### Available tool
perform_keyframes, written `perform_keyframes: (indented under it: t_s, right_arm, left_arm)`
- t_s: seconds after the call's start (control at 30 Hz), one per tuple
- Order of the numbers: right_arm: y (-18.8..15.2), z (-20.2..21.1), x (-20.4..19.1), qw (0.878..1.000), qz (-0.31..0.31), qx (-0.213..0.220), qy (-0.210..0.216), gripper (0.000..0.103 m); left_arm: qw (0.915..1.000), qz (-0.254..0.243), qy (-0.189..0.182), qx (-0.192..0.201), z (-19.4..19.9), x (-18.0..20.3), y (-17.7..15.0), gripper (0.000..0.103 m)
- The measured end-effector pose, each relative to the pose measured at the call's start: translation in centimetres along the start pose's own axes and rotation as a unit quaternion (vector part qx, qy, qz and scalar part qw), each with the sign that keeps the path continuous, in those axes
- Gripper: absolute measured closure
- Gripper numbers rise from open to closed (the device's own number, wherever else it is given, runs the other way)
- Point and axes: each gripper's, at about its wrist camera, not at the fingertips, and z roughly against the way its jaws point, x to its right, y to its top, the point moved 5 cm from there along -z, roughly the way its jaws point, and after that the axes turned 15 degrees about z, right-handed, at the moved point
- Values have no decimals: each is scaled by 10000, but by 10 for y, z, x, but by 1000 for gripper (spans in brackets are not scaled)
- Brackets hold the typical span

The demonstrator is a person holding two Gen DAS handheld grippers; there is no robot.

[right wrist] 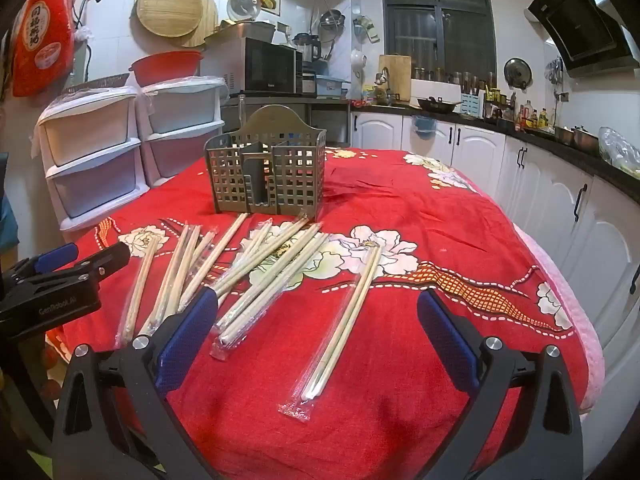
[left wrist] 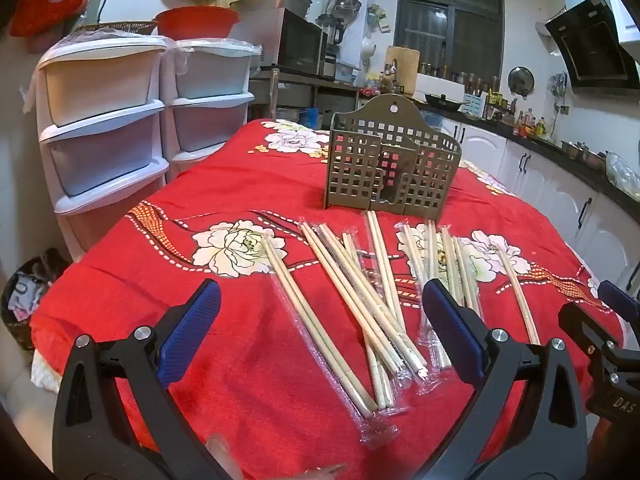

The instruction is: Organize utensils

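Holder [right wrist: 266,172]: stands toward the surface's [right wrist: 420,216] far edge, appears empty. Chopsticks [left wrist: 360,300]: wrapped pairs, scattered between holder and near edge; none sorted yet. Left gripper [left wrist: 320,328], right gripper [right wrist: 316,328]: both spread apart, holding nothing.

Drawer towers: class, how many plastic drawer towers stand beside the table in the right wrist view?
2. The white tower stands at the far left; the pale blue tower is right beside it, nearer the microwave. None seems hidden.

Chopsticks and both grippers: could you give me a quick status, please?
Left gripper, right gripper open, empty. Wrapped chopsticks scattered on cloth. Holder empty, unobstructed.
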Motion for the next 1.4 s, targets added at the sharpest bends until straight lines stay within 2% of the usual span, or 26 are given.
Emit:
perform_keyframes:
  t_s: [1.4]
  right_arm:
    - [1, -2, 0, 10000, 4, -7, -10, 6]
  left_arm:
    - [10000, -20, 0, 0, 1, 1, 2, 10]
